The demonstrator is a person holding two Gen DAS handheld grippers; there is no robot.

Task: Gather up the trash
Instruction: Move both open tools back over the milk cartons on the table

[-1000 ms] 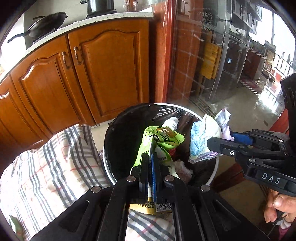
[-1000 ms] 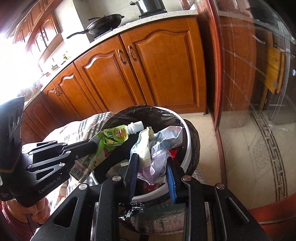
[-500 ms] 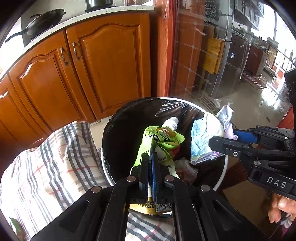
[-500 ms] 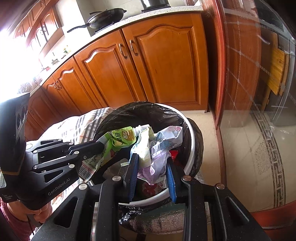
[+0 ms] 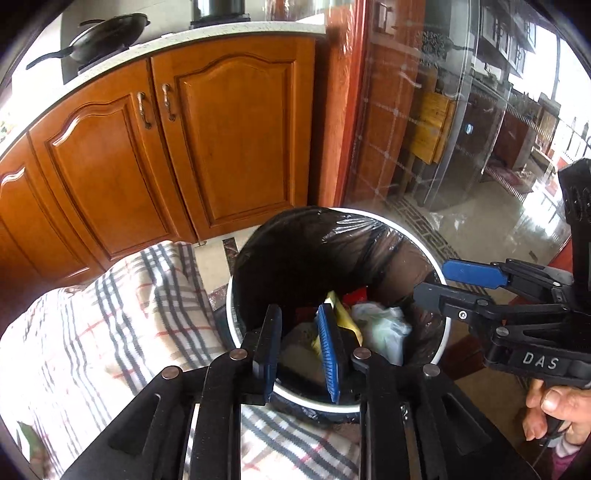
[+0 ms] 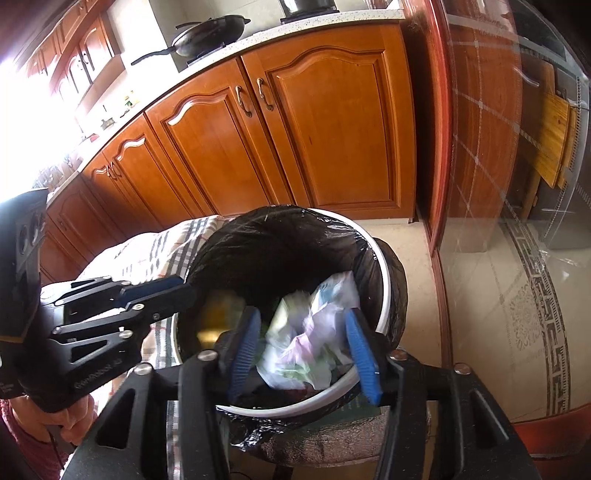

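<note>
At nine o'clock of the scene a checked cloth in white, grey and red (image 5: 110, 317) lies draped beside the bin, touching its near rim in the left wrist view. Above it, toward eleven o'clock, a black long-handled wok (image 6: 210, 33) sits on the speckled pale counter (image 6: 332, 18) over arched wooden cabinet doors (image 5: 229, 140). At the centre stands the round white-rimmed trash bin lined with a black plastic bag (image 5: 369, 218). The left tongs (image 5: 299, 347) hang over the bin's six o'clock rim, their jaws having just been opening, parted now with nothing between them; the flat yellow pouch (image 5: 341, 314) lies loose inside the bin just past the blue pad, blurred. The right tongs (image 6: 301, 347), reaching in from three o'clock in the left wrist view, have likewise just been opening: their blue pads stand well apart on either side of the crumpled wad of white, lilac and pale green paper and plastic (image 6: 310, 339), which is blurred and sits inside the bin against its three o'clock wall without being pressed by either pad. At four o'clock in the left wrist view, a hand (image 5: 557, 410) grips the handle of the right tongs.
</note>
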